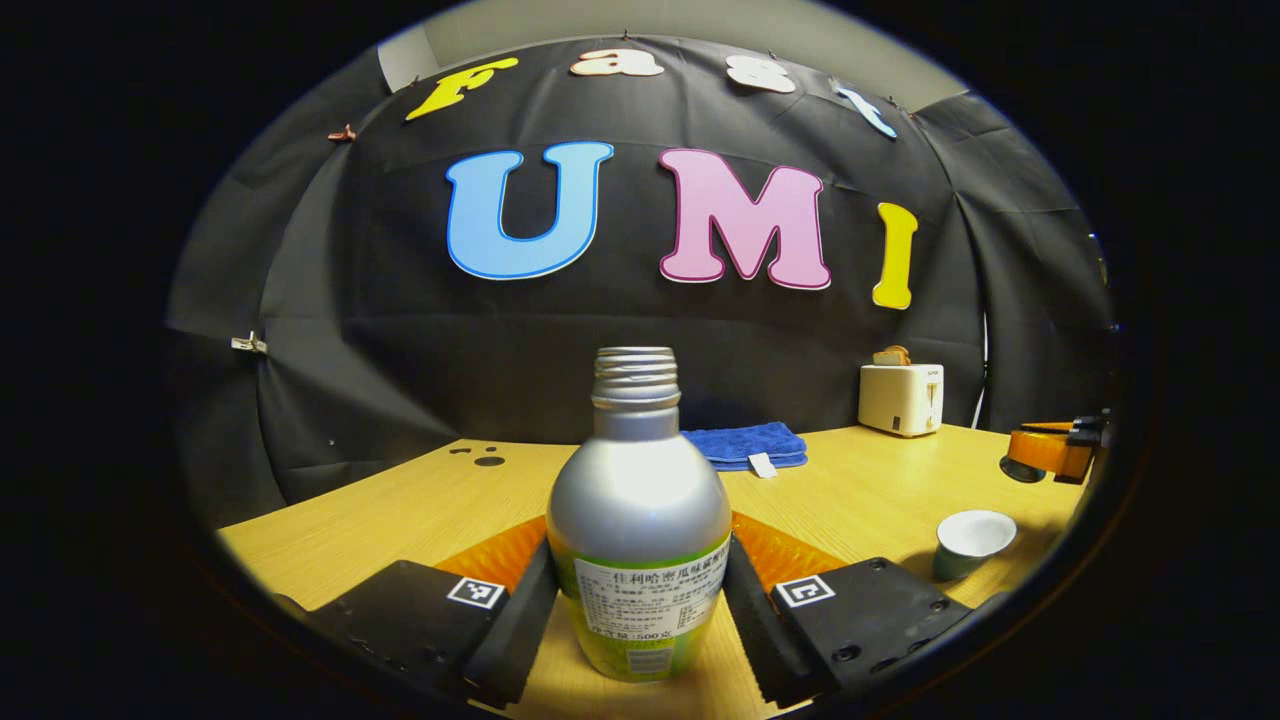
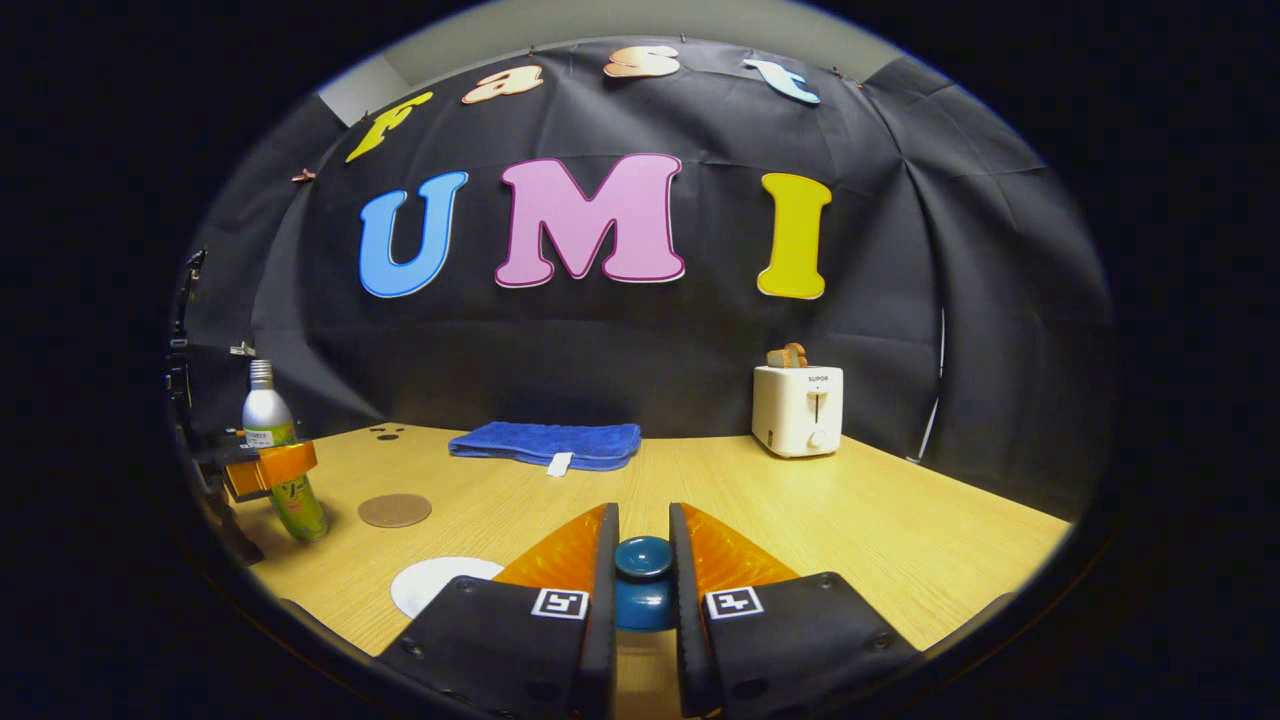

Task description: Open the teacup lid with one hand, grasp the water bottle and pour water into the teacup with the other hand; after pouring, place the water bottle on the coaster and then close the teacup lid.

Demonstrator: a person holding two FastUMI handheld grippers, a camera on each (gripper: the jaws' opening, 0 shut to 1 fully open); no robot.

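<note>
Left tool pinches the uncapped water bottle upright, its base just above the worktop. Open teacup stands to its right. Right tool pinches the teacup lid by its knob.

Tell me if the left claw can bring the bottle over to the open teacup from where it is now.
Probably yes. The left claw is shut on the water bottle, and the teacup stands open to its right with bare table between. The right claw holds the lid elsewhere.
</note>
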